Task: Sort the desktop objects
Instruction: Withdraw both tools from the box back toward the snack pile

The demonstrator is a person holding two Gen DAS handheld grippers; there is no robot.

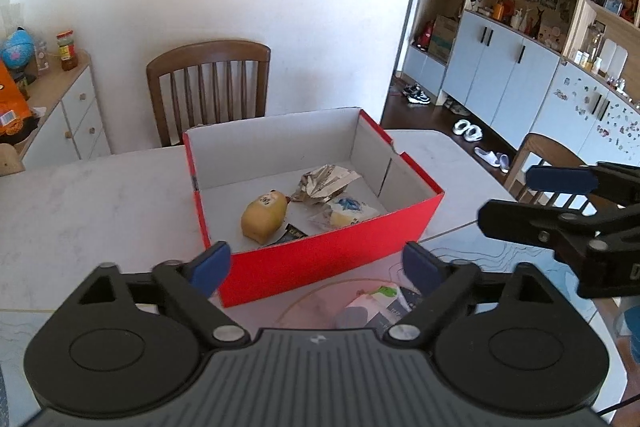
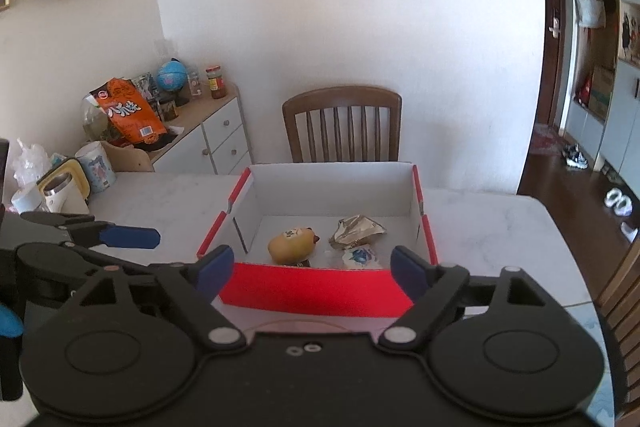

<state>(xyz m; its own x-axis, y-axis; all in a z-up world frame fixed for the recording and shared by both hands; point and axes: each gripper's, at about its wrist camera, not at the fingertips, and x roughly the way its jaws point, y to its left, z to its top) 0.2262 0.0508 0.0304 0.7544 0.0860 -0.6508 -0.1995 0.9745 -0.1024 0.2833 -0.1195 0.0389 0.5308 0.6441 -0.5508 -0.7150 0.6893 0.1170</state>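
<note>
Red cardboard box [image 1: 328,259], open-topped and white inside, is sitting on the marble-patterned table [image 1: 80,203], and we are using it as the collecting bin for the desktop objects. Lying on its floor are a yellow squishy toy with a printed face [image 1: 264,217], a crumpled foil wrapper [image 1: 324,183], a small blue-and-white packet [image 1: 352,209] and a dark sachet [image 1: 290,233] against the near wall; we are judging these to be sorted already, since they are resting loose and apart from both tools.

We are holding the left gripper [image 1: 316,267] just short of the near red wall, its blue-padded jaws standing wide apart with nothing between them but the box seen beyond. We are holding the right gripper [image 2: 308,269] likewise, spread wide and empty, facing the same wall from a position further right. Each tool is appearing at the edge of the other's view, so the two are hovering side by side.

Below the left tongs, a clear round dish [image 1: 320,303] is holding a white item with a green mark [image 1: 376,297] and a dark printed card [image 1: 404,301]; we are reading these as still awaiting sorting, which may be why both pairs of jaws are open near them
</note>
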